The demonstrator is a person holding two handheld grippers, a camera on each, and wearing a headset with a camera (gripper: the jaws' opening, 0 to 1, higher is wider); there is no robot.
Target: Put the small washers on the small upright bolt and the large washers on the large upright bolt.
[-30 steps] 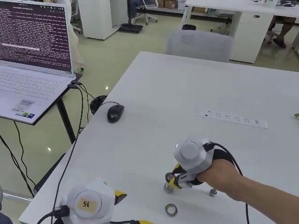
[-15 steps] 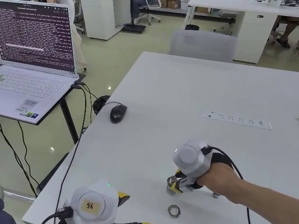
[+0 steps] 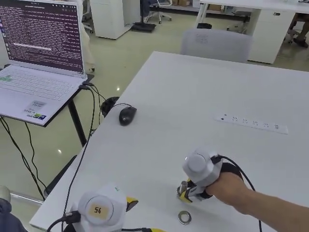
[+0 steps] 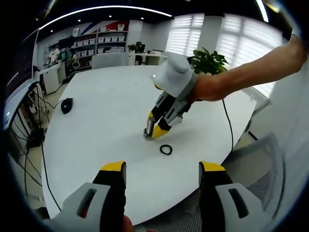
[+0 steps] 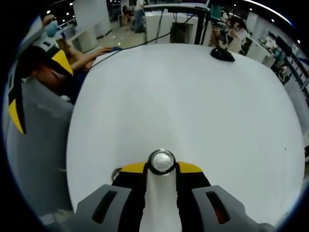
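The large upright bolt [image 3: 182,187] stands near the table's front edge, and my right gripper [image 3: 186,192] is at it, with a hand around its grip. In the right gripper view the yellow-tipped jaws sit close together on a large washer [image 5: 161,161] ringed around the bolt's top. From the left gripper view, the right gripper [image 4: 155,124] reaches the large bolt [image 4: 148,129] from above right. Another large washer [image 3: 184,217] [image 4: 166,149] lies flat on the table just in front. My left gripper [image 4: 163,169] is open and holds nothing, low at the front edge [image 3: 133,203].
A black mouse [image 3: 127,115] lies at the table's left edge and a white power strip [image 3: 251,124] further back on the right. A laptop [image 3: 38,58] stands on a side stand to the left. A grey chair [image 3: 215,44] is at the far edge.
The right gripper has lowered its washer from just above the large bolt onto the bolt's top. The left gripper has stayed in place. The head camera has shifted.
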